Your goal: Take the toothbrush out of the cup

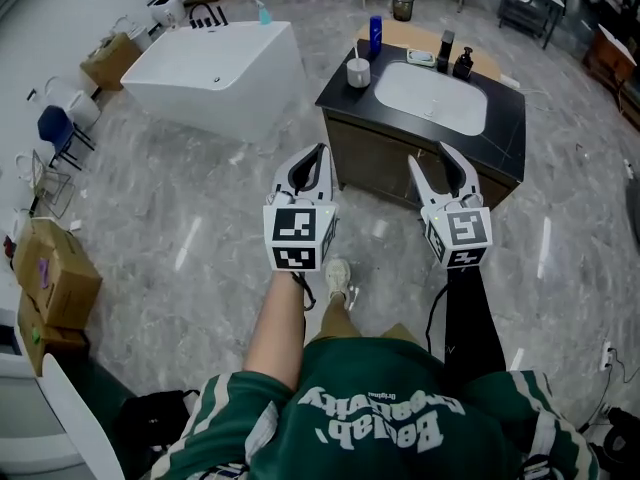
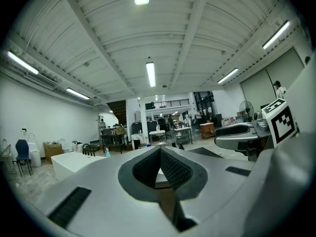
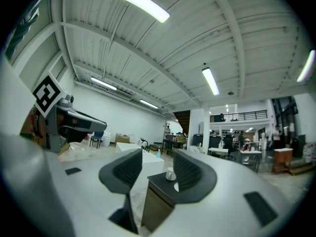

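Note:
A small white cup stands on the left corner of the dark vanity counter, beside the white basin. The toothbrush in it is too small to make out. Both grippers are held level over the floor, well short of the vanity. My left gripper has its tips together, with nothing between them. My right gripper stands open. In the right gripper view the cup shows far off in the gap between its pads.
A white bathtub stands on the floor left of the vanity. A blue bottle and dark bottles sit behind the basin. Cardboard boxes and a blue chair line the left wall. My foot is on the grey floor.

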Demonstrator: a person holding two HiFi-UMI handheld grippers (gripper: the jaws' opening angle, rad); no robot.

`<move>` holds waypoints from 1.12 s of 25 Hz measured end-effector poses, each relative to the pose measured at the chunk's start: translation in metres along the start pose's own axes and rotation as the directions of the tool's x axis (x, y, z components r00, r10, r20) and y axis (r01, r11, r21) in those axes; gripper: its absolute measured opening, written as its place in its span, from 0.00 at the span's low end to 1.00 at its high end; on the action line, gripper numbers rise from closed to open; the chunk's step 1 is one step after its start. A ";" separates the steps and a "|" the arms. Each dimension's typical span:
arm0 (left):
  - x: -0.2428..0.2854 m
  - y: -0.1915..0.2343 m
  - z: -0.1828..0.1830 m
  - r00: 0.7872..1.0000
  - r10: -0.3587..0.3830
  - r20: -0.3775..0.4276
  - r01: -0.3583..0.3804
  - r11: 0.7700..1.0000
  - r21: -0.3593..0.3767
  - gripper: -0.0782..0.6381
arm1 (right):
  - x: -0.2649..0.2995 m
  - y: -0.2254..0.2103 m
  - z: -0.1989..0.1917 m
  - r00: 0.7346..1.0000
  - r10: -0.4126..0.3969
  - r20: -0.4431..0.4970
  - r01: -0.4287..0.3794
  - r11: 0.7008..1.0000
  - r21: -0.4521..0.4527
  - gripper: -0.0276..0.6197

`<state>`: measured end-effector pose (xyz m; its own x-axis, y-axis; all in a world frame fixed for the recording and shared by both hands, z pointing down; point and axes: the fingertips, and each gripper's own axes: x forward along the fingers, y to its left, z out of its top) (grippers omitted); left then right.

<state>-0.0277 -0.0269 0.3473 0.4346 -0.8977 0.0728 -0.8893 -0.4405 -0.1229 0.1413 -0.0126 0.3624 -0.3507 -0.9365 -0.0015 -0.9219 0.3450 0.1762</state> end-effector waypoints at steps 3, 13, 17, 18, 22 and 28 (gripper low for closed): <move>0.044 0.023 0.004 1.000 -0.028 0.005 0.028 1.000 -0.001 0.10 | 0.044 -0.013 0.003 1.000 -0.026 -0.003 0.026 1.000 -0.013 0.36; 0.192 0.108 0.020 0.992 -0.122 0.017 0.122 0.993 0.004 0.10 | 0.193 -0.057 0.012 0.994 -0.108 -0.025 0.108 0.994 -0.017 0.37; 0.238 0.133 0.019 0.988 -0.156 0.019 0.157 0.987 -0.018 0.10 | 0.240 -0.068 0.005 0.991 -0.130 -0.042 0.130 0.991 -0.012 0.38; 0.247 0.137 0.017 0.986 -0.167 0.018 0.167 0.986 -0.025 0.10 | 0.249 -0.070 0.002 0.990 -0.135 -0.048 0.134 0.991 -0.012 0.38; 0.278 0.148 0.007 0.979 -0.202 0.011 0.202 0.979 -0.035 0.10 | 0.277 -0.072 -0.013 0.987 -0.145 -0.074 0.145 0.989 -0.011 0.38; 0.304 0.157 -0.001 0.974 -0.226 0.004 0.225 0.973 -0.055 0.10 | 0.300 -0.075 -0.024 0.984 -0.149 -0.102 0.148 0.989 -0.016 0.38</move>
<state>-0.0350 -0.3686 0.3514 0.6246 -0.7752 0.0943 -0.7748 -0.6303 -0.0491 0.1094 -0.3215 0.3725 -0.1907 -0.9789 0.0731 -0.9609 0.2014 0.1899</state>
